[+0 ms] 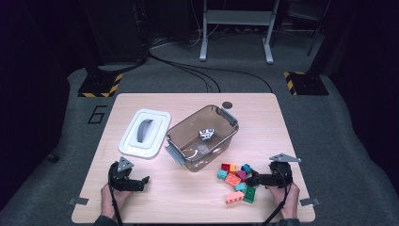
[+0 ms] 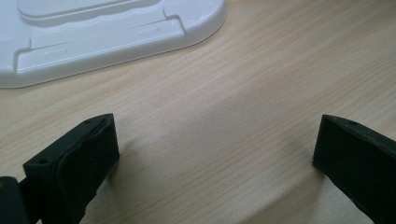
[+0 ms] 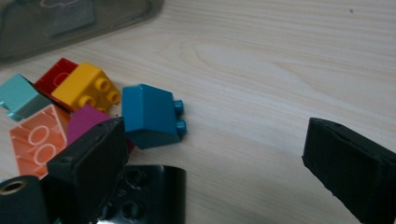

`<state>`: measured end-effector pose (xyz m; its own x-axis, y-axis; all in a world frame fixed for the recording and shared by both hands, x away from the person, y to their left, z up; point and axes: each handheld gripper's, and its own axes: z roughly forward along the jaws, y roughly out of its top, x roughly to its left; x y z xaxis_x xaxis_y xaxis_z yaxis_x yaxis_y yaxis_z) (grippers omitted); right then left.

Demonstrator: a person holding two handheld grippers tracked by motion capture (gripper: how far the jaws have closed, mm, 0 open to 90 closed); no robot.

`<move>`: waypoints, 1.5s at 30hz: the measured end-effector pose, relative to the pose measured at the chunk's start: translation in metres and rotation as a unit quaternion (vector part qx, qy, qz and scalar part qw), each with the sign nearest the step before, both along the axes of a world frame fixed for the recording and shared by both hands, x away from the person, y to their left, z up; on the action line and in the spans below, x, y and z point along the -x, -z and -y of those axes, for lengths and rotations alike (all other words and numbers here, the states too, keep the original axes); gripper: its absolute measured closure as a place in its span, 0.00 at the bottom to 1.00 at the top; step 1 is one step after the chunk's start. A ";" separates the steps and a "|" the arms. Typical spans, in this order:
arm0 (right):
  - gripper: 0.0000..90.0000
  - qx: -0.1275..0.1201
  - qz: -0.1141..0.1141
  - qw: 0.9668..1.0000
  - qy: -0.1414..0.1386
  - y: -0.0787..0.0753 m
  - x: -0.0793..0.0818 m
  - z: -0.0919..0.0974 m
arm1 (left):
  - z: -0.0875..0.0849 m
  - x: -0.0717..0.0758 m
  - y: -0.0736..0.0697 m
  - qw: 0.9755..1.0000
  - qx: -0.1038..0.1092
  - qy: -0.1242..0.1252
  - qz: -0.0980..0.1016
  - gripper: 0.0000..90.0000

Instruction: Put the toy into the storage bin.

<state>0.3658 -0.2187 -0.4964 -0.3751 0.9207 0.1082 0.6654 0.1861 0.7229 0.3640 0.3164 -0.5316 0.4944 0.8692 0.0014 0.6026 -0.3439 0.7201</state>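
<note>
1. Hovering near the worktop's front right corner, the right hand-held gripper (image 1: 250, 180) has its jaws spread wide, nothing clamped; they sit just beside the pile of toy bricks (image 1: 236, 180).
2. Blue brick (image 3: 152, 115) lies on bare wood just ahead of one jaw, by the yellow brick (image 3: 86, 88) and red brick (image 3: 55, 77).
3. Left hand-held gripper (image 1: 145, 181) near the front left corner, jaws apart, empty.
4. Brown bin (image 1: 179, 132) mid-worktop, white lid (image 1: 155, 120) toward the left edge.

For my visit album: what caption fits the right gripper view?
Open right claw hovering beside a pile of toy bricks, the blue brick nearest, on a wooden table.
</note>
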 end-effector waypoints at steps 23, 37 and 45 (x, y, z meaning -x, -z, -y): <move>0.67 0.052 -0.036 0.997 -0.050 -0.003 -0.022 -0.041 | 0.001 0.000 0.000 1.000 0.002 0.000 -0.001 0.00; 0.68 0.099 -0.046 0.993 -0.042 0.002 -0.025 -0.048 | 0.001 0.000 0.000 1.000 0.001 0.000 -0.001 0.00; 0.70 0.081 -0.033 0.996 -0.032 0.004 -0.025 -0.042 | 0.001 0.000 0.000 1.000 0.000 0.001 -0.001 0.00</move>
